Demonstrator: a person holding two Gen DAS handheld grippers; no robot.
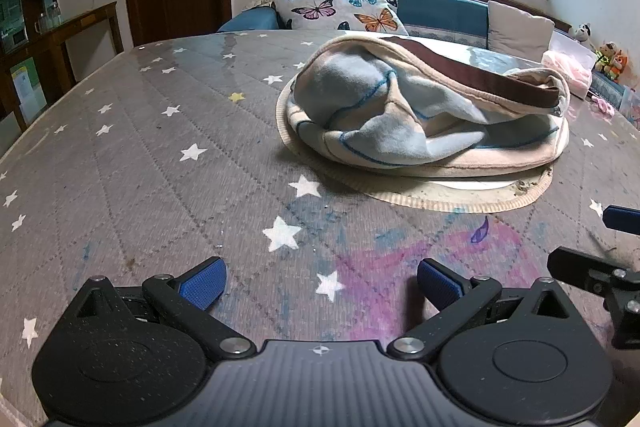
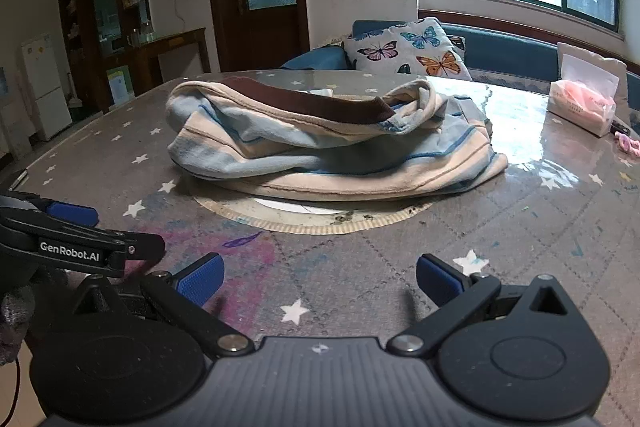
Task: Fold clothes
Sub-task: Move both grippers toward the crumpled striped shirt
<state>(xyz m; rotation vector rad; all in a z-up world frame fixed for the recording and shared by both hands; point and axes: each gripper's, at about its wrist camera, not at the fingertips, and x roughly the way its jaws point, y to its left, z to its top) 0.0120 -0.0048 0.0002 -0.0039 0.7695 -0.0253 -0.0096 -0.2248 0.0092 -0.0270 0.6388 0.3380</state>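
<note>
Garment (image 1: 420, 115) well beyond both wide-open, empty grippers (image 1: 322, 287) (image 2: 320, 285)

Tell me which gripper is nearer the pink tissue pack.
Right, by a modest margin. The right gripper hovers over the table's near edge with the tissue pack far off to its right; the left gripper sits further left, beyond it.

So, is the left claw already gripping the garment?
No, the left claw is open over bare tablecloth, with the crumpled garment lying well ahead of it.
</note>
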